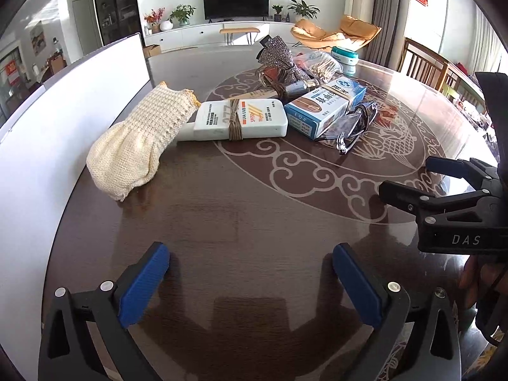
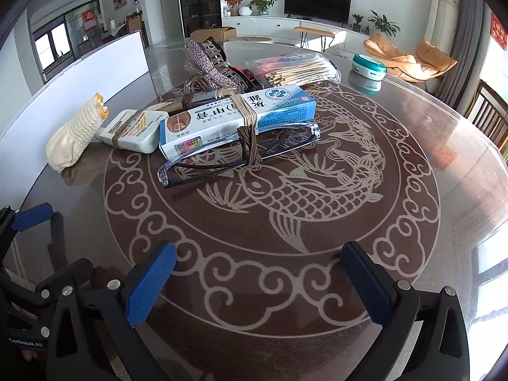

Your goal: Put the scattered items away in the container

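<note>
Both claws hovering released over table (image 2: 412,146), nothing btwn jaws: left gripper (image 1: 250,282), right gripper (image 2: 258,282). Glasses (image 2: 238,155) lying ahead of right; box (image 2: 238,117), tube (image 1: 241,120), knit pouch (image 1: 139,146) crowding beside.

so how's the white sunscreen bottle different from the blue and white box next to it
The sunscreen bottle is a flat white container with rounded corners; the box is a sharp-edged blue and white carton. The bottle lies flat on the table, while the box rests tilted on a pair of glasses. The bottle touches the knitted pouch; the box does not. Both lie on their sides with brown cord wound around the middle.
</note>
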Demonstrator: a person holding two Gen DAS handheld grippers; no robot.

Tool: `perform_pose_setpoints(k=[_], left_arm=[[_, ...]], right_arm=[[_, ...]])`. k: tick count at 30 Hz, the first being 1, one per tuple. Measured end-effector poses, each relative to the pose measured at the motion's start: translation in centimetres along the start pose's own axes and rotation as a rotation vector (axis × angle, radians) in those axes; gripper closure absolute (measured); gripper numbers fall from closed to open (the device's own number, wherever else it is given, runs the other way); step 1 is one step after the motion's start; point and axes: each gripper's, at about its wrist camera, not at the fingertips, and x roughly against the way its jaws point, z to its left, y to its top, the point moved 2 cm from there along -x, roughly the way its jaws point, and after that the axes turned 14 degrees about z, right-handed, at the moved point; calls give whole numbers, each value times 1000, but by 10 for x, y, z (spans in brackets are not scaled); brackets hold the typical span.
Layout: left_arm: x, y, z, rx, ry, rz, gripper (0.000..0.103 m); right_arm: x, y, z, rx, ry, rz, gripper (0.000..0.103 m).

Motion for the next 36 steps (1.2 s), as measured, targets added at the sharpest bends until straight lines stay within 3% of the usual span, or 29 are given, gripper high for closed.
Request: perform_pose_setpoints(k=[21,30,34,36], left_arm=[[0,0,-1,3,3,-1,0],[-1,1,0,10,4,-2,0],[-1,1,0,10,4,-2,0],[-1,1,0,10,3,-2,0]], right_arm=[[-1,3,5,19,8,2,0],[-10,31,42,136,96,11,0],[-19,49,50,136,62,10,0],[-23,59,39,68,28,7,0]])
